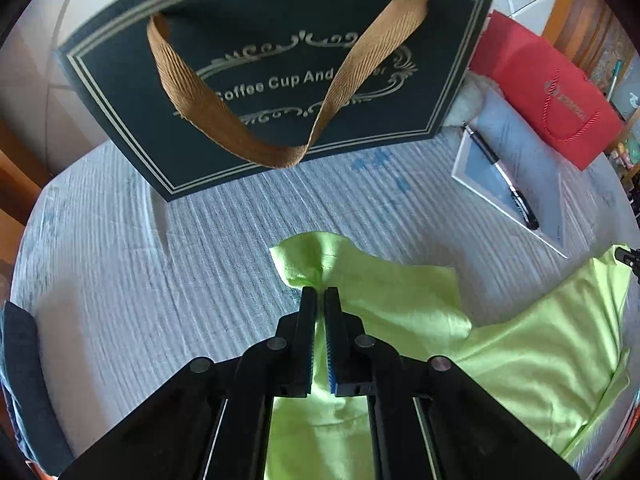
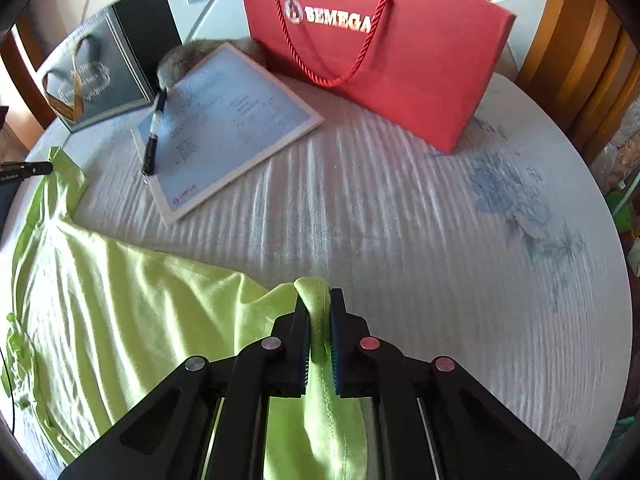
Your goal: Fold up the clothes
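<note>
Two tools each pinch a bunched corner of one lime-green garment (image 2: 120, 280), and the cloth between them is the relation any coming move turns on. The left tool (image 1: 320, 294) has its jaws closed to a narrow slit on a gathered fold at the garment's left end; from there the fabric runs away to the right and sags onto the worktop (image 1: 160, 272). The right tool (image 2: 320, 296) is likewise clamped on a twisted edge at the right end, with the body of the cloth spreading leftward. The long axis therefore lies left to right across the near edge, one arm at each end, neither nearer the middle. Whether this is a spreading-out or a fold being carried over cannot be told.

Beyond it, the round worktop wears a ribbed pale cover with blue smudges. Farther off lie a blue-printed sheet (image 2: 228, 120) with a pen (image 2: 154, 136) on it, then a dark gift bag (image 1: 276, 68) at far left and a red bag (image 2: 392, 52) at far right, before a white wall.
</note>
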Available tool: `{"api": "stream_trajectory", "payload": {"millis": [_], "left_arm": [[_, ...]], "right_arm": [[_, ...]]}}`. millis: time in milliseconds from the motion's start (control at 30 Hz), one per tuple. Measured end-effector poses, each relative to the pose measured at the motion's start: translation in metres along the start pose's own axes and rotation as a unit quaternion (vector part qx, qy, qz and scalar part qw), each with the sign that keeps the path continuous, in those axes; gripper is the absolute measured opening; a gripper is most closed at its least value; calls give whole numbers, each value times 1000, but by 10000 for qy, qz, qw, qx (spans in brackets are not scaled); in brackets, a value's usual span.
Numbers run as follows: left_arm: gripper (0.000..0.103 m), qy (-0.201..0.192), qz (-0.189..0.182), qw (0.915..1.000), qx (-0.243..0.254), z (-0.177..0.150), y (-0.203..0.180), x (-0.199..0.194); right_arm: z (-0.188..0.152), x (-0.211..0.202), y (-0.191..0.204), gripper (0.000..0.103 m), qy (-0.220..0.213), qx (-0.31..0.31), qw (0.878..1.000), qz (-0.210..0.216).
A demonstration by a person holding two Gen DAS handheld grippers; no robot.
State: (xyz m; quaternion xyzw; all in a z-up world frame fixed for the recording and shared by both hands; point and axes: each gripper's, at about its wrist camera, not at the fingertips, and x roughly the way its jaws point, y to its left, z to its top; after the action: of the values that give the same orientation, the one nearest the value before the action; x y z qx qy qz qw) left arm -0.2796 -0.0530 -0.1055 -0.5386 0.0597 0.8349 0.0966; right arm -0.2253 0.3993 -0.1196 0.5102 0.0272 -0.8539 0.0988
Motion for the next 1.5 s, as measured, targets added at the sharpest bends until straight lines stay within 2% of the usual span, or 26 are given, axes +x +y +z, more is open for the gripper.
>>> {"api": "stream_trajectory", "payload": {"millis": [67, 267, 333, 400, 467, 500, 567, 633, 700, 733, 867, 1033, 1167, 1333, 1500], "left_arm": [[3, -197, -73, 9998, 60, -8, -3, -31], [3, -361, -327, 9984, 270, -77, -28, -89], [3, -333, -405, 9980, 341, -106, -35, -105], [3, -106, -446, 9982, 385, -136, -42, -99], [3, 107, -431, 9987, 258, -149, -42, -89], [4, 212, -420, 9987, 181, -154, -42, -83], [4, 214, -474, 9986, -54, -149, -36, -76], [10, 148, -472, 9981, -372, -137, -28, -74], [33, 84, -502, 9967, -635, -123, -20, -73], [37, 85, -511, 9963, -693, -117, -17, -71], [46, 284, -529, 9953, -762, -91, -6, -59], [48, 482, -476, 9959, -595, -63, 7, -34], [51, 429, -461, 9970, -440, -40, 22, -10], [51, 529, -492, 9965, -432, -13, 36, 30], [51, 558, -610, 9955, -470, -5, 39, 54]], "right_arm": [[-10, -26, -7, 8, -265, 51, 9995, 134], [-55, -91, -7, 8, -693, -51, 9964, 477], [-76, -101, -3, 8, -657, -137, 9965, 508], [-92, -103, -1, 8, -517, -245, 9970, 517], [-107, -98, -2, 8, -291, -268, 9979, 504], [-111, -93, -3, 16, -144, -223, 9984, 490], [-113, -84, -9, 26, 151, 75, 9993, 335], [-99, -89, 4, 26, 44, 26, 9992, 394], [-84, -96, 19, 26, -118, -74, 9987, 485], [-76, -100, 27, 26, -199, -123, 9983, 530], [-44, -107, 66, 28, -419, -340, 9953, 803], [7, -46, 156, 28, 41, -492, 9867, 1547], [45, 4, 219, 28, 350, -694, 9798, 1841], [71, 52, 268, 28, 685, -827, 9769, 1845], [77, 86, 286, 31, 921, -931, 9782, 1613]]}}
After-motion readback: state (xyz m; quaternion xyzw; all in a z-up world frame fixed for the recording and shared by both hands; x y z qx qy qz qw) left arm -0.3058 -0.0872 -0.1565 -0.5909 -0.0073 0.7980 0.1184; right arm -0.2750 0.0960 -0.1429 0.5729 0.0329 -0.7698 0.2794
